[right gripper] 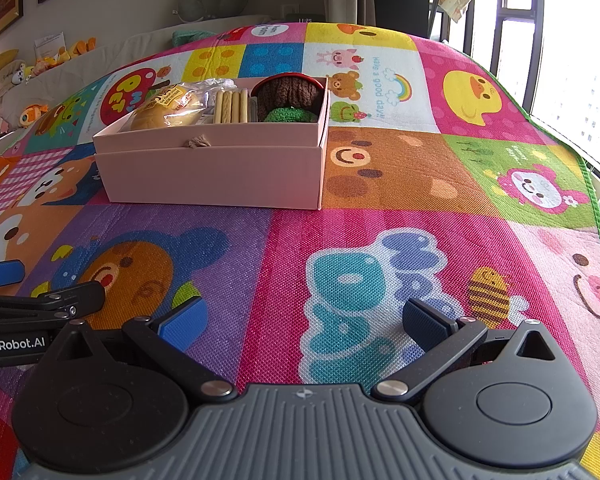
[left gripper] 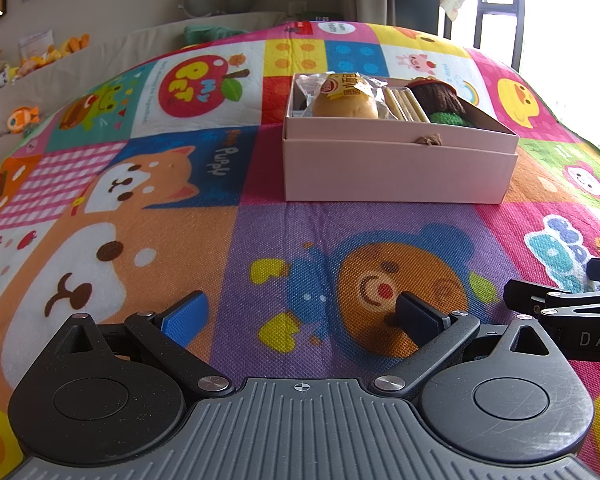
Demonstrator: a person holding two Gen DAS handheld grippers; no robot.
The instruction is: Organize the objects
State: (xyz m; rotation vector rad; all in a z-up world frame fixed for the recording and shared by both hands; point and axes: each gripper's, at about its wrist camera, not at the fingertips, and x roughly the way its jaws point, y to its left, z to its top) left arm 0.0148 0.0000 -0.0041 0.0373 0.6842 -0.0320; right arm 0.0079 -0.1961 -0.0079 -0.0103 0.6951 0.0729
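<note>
Pink box (left gripper: 396,168) on colourful mat (left gripper: 236,240), holding wrapped bun (left gripper: 346,100), pale sticks (left gripper: 404,104) and brown-green knitted item (left gripper: 444,106) side by side. Left hand-held gripper (left gripper: 302,314) and right hand-held gripper (right gripper: 304,318) both spread wide, empty, near the box.

A box (left gripper: 400,168) sits on the mat (left gripper: 260,240) ahead of both claws, holding bread (left gripper: 344,106), sticks (left gripper: 404,104) and a knitted toy (left gripper: 440,100).
</note>
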